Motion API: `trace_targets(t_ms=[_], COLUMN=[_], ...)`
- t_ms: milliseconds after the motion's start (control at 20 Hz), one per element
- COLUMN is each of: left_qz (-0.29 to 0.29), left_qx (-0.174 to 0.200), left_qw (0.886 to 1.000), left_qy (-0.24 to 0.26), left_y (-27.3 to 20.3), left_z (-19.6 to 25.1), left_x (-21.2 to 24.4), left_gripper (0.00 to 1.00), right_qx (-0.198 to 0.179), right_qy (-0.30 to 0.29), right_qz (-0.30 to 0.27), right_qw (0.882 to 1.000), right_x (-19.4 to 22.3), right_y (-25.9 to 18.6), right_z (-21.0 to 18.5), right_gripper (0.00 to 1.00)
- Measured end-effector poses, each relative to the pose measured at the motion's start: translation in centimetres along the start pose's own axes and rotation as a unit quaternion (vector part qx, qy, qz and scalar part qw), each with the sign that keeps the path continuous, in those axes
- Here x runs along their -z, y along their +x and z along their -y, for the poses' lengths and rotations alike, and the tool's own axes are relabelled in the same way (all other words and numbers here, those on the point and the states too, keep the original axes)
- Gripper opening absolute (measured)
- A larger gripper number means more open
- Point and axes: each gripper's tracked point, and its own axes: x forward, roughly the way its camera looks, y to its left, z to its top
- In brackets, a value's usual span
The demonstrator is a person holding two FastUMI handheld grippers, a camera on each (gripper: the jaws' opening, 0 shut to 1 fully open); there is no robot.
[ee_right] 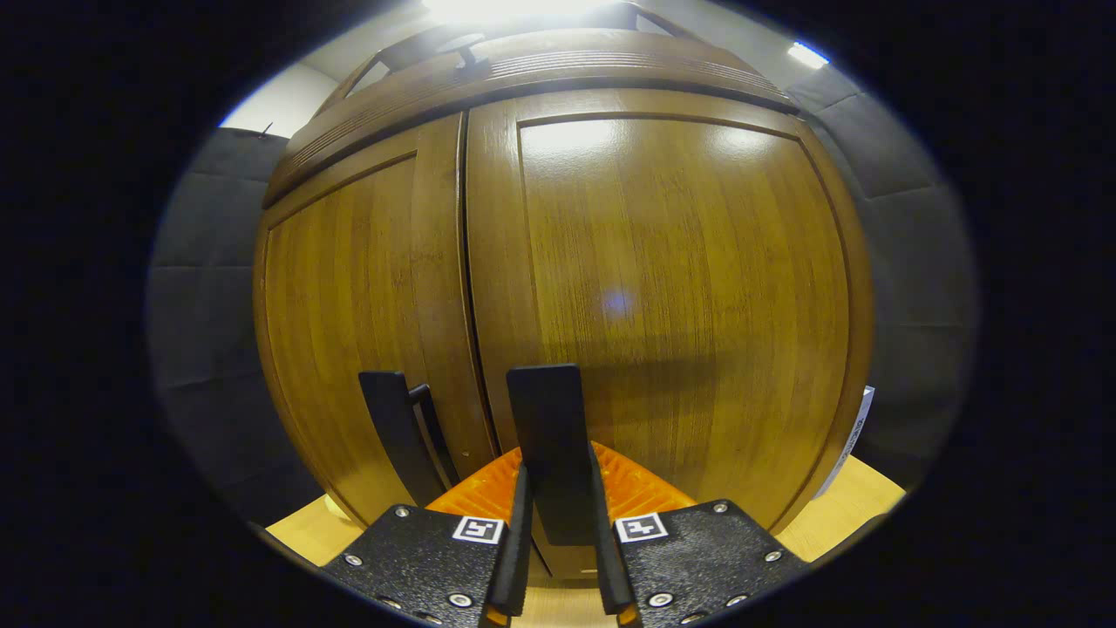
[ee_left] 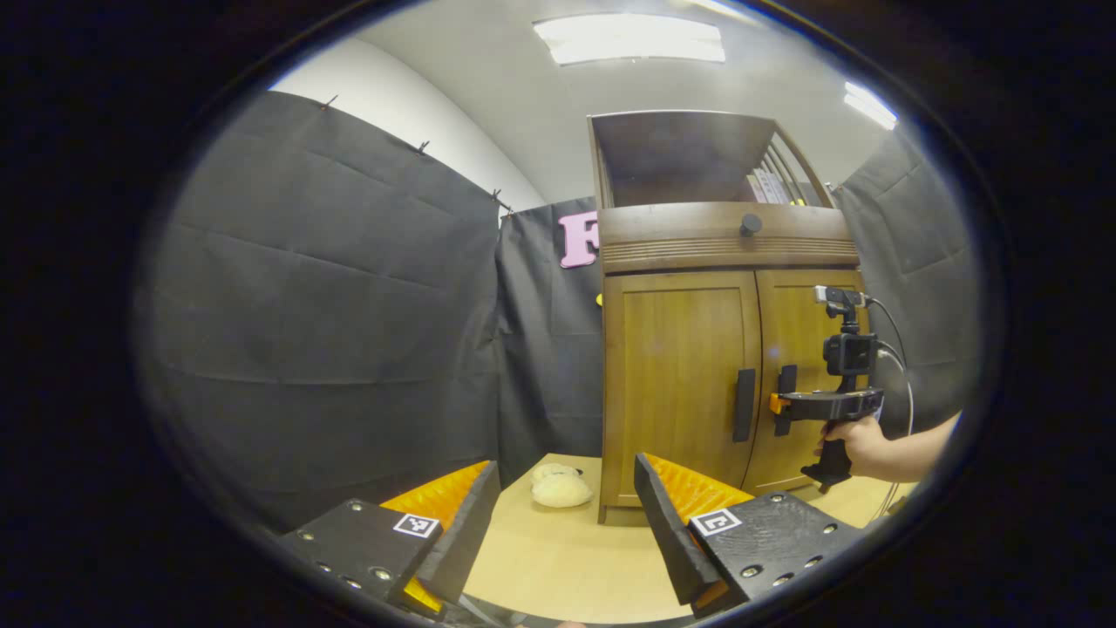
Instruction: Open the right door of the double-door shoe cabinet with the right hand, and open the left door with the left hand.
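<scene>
The brown wooden shoe cabinet [ee_left: 680, 366] stands on a light wooden floor with both doors shut. In the left gripper view the left door's black vertical handle [ee_left: 744, 404] is some way ahead of my left gripper [ee_left: 565, 468], which is open and holds nothing. A hand holds my right gripper [ee_left: 782, 403] against the right door's handle [ee_left: 787, 384]. In the right gripper view that handle [ee_right: 545, 419] stands upright between the fingers of my right gripper [ee_right: 558, 501], which press on both its sides. The left door's handle [ee_right: 397, 436] is just to its left.
A drawer with a dark knob [ee_left: 750, 225] and an open shelf with books [ee_left: 772, 186] sit above the doors. Pale soft slippers [ee_left: 560, 488] lie on the floor by the cabinet's left foot. Black cloth walls close in on both sides.
</scene>
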Motion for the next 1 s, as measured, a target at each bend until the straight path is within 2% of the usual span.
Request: trace_targets(t_ms=[150, 350, 450, 950, 1000], left_qz=[0.002, 0.009, 0.012, 0.03, 0.031], left_qx=[0.004, 0.01, 0.015, 0.058, 0.062], left_qw=[1.0, 1.0, 1.0, 0.998, 0.998], left_qy=[0.001, 0.004, 0.003, 0.012, 0.013], left_y=[-0.2, -0.3, -0.3, -1.5, -1.6], left_z=[0.0, 0.0, 0.1, 1.0, 1.1], left_x=[-0.1, -0.1, -0.1, -1.2, -1.4], left_gripper=[0.88, 0.88, 0.94, 0.94, 0.88], right_qx=[-0.003, -0.014, -0.016, -0.032, -0.034], right_qy=[-0.006, -0.007, -0.007, -0.004, -0.004], right_qz=[-0.003, -0.002, 0.0, 0.012, 0.011], right_qw=[1.0, 1.0, 1.0, 0.999, 0.999], right_x=[-0.1, -0.4, -0.6, -0.6, -0.6], right_y=[-0.1, -0.4, -0.4, -0.2, -0.2], right_z=[0.1, -0.1, -0.1, -0.1, -0.1], right_gripper=[0.25, 0.25, 0.25, 0.25, 0.25])
